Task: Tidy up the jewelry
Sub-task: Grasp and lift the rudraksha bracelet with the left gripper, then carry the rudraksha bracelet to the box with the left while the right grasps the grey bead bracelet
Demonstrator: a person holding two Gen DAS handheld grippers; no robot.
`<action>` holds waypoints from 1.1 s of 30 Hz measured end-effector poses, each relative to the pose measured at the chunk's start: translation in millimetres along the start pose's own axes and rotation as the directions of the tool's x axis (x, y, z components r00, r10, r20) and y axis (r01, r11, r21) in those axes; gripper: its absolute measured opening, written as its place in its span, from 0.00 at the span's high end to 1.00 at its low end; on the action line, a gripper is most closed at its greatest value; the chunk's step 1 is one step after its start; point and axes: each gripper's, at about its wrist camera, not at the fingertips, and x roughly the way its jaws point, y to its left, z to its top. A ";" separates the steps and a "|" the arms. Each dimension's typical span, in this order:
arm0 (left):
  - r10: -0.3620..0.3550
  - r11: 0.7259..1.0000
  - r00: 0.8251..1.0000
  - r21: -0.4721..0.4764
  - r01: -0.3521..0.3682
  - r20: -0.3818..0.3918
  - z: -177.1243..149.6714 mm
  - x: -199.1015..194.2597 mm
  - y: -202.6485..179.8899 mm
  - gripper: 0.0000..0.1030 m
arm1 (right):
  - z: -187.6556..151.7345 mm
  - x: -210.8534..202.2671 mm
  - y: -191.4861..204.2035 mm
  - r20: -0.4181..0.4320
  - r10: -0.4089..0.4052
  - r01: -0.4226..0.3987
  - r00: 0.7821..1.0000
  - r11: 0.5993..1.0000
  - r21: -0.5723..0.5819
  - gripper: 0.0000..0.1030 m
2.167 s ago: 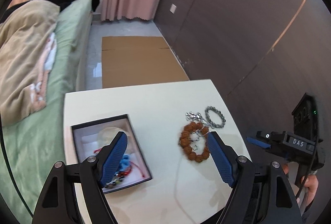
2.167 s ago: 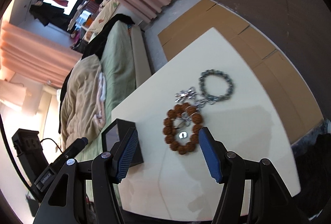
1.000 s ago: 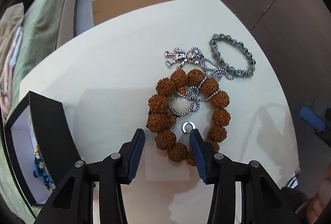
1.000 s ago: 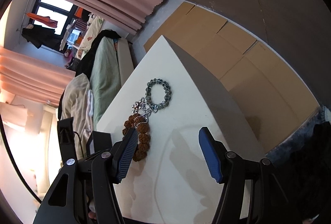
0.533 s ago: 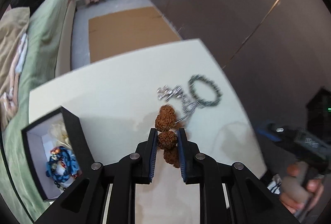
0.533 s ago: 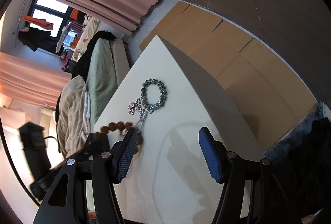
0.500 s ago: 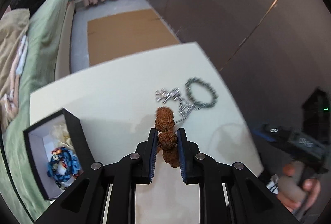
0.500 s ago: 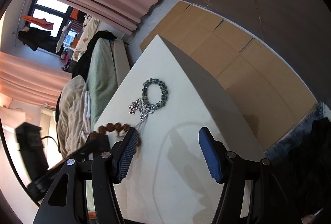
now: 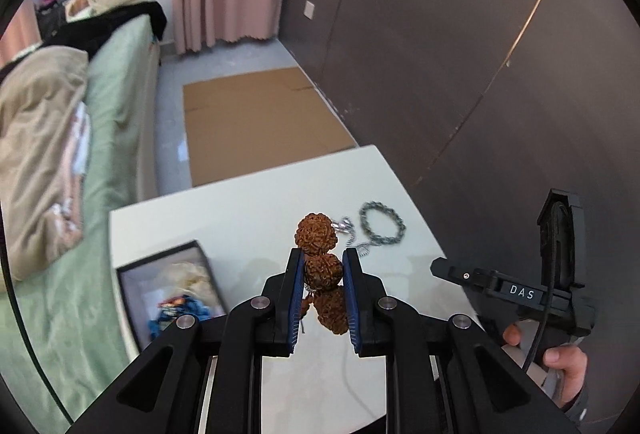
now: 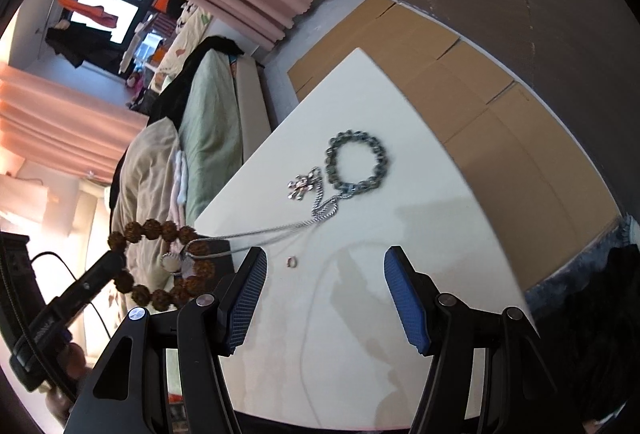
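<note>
A white table (image 10: 400,218) is carrying the scene. Near its left edge an open black jewelry box (image 9: 168,298) is sitting, already holding tangled pieces. The left gripper (image 9: 319,270) is pinching one bead of the brown seed-bead bracelet (image 9: 320,266), lifting it clear of the table; the loop is hanging roughly upright, its long axis vertical. A silver chain necklace (image 10: 280,230) is snagging on the loop and trailing taut toward its pendant near the far right edge, beside a grey bead bracelet (image 10: 356,163). A small ring (image 10: 291,262) is lying loose mid-table. The right gripper (image 10: 324,294) is hovering with jaws wide, gripping nothing. The beads are probably rigid, rough and light, the cord limp; taking one bead squarely seems soundest.
</note>
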 end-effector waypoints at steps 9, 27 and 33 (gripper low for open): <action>0.006 1.000 0.998 -0.025 -0.005 0.059 -0.6 -29.2 25.3 0.81 | 10.4 8.9 15.3 -0.009 -0.032 0.031 0.999 0.999 -0.030 0.40; 0.058 0.988 0.994 -0.146 -0.043 0.095 -13.9 -49.8 82.5 0.81 | 63.0 63.3 24.5 -0.036 -0.388 0.375 0.921 0.907 -0.191 0.48; 0.071 0.981 0.993 -0.184 -0.053 0.093 -21.1 -53.1 100.7 0.81 | 59.8 91.1 35.0 -0.057 -0.513 0.471 0.857 0.823 -0.318 0.89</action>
